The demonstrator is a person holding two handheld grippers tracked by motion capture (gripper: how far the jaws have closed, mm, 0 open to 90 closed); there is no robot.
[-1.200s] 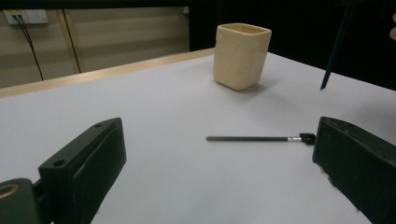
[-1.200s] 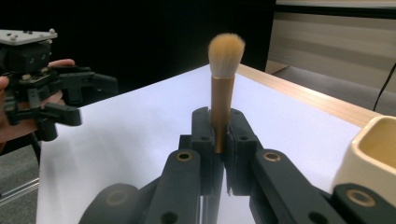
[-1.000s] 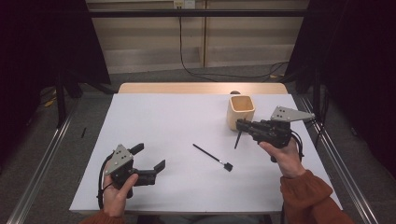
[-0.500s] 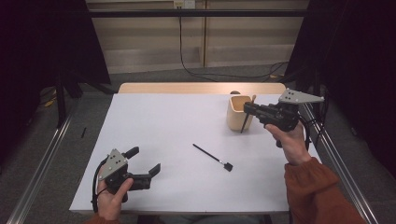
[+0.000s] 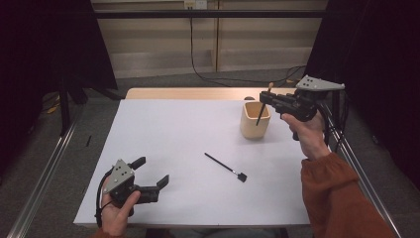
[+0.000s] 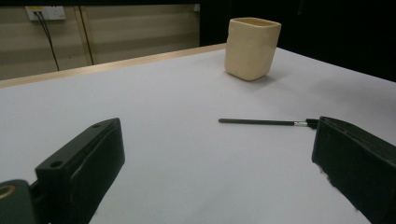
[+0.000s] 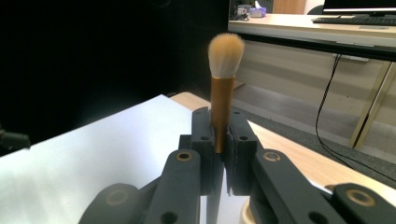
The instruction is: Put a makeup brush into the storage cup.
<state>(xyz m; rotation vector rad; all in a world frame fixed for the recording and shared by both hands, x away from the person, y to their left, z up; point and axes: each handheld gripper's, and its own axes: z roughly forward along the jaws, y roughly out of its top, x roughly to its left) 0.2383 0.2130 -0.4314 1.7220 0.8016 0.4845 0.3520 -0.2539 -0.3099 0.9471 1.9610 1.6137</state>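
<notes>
We see the right gripper (image 5: 265, 98) with its fingers (image 7: 201, 140) clamped on a makeup brush (image 7: 223, 88), gripping the golden ferrule so the pale bristle head stands above them. In the high view the brush's dark handle slants down from those fingers into the cream cup (image 5: 255, 120), which stands directly below and just ahead of them on the white desk (image 5: 188, 134). The right hand (image 5: 308, 130), in a rust-coloured sleeve (image 5: 339, 198), holds this gripper raised above the desk's far right part.

The left gripper (image 5: 151, 173) has its fingers (image 6: 88, 158) spread wide apart, holding nothing, low over the desk's near left corner. Ahead of them, slightly towards the right finger, lies a thin black brush (image 6: 268, 122), flat on the desk, its small head nearest that finger. Beyond it stands the cup (image 6: 252, 46).
</notes>
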